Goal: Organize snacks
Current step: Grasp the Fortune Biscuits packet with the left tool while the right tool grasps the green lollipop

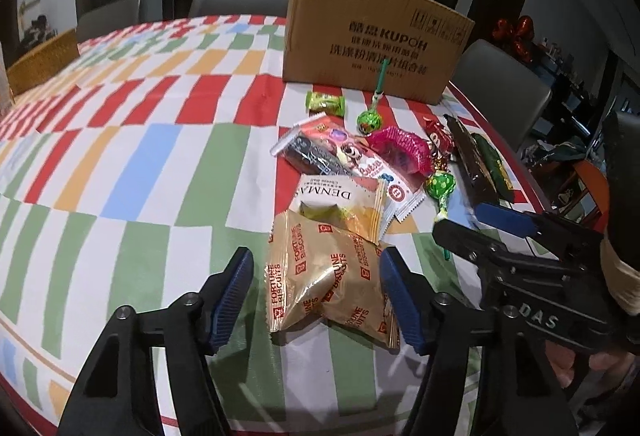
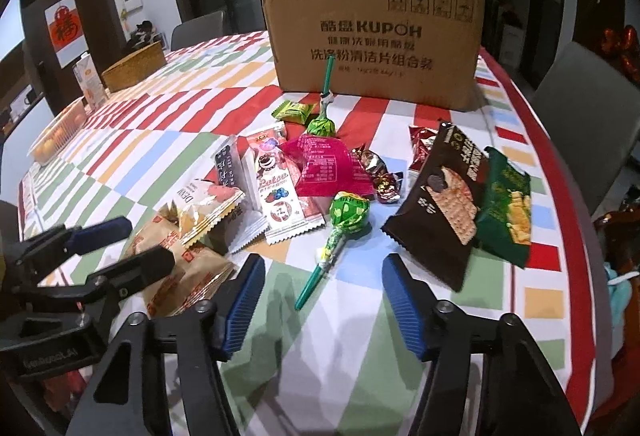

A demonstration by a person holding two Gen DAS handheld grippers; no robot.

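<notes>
A pile of snacks lies on the chequered tablecloth [image 1: 140,156] in front of a cardboard box [image 1: 376,36]. My left gripper [image 1: 316,260] is open and straddles a gold Fortune Biscuits packet [image 1: 332,276]; its left pad stands clear of the wrapper. My right gripper [image 2: 323,262] is open too, and the stick of a green lollipop [image 2: 348,214] points into its gap. Around them lie a Denmark packet [image 1: 340,200], a pink packet [image 2: 324,166], a brown cracker packet [image 2: 444,196] and a green packet [image 2: 506,212]. Each gripper shows at the edge of the other's view.
A second lollipop [image 2: 322,124] leans against the cardboard box [image 2: 376,36]. A wicker basket [image 2: 134,66], a carton [image 2: 90,80] and a plastic container [image 2: 60,132] stand at the far left. Grey chairs [image 2: 580,108] ring the table; its edge runs close on the right.
</notes>
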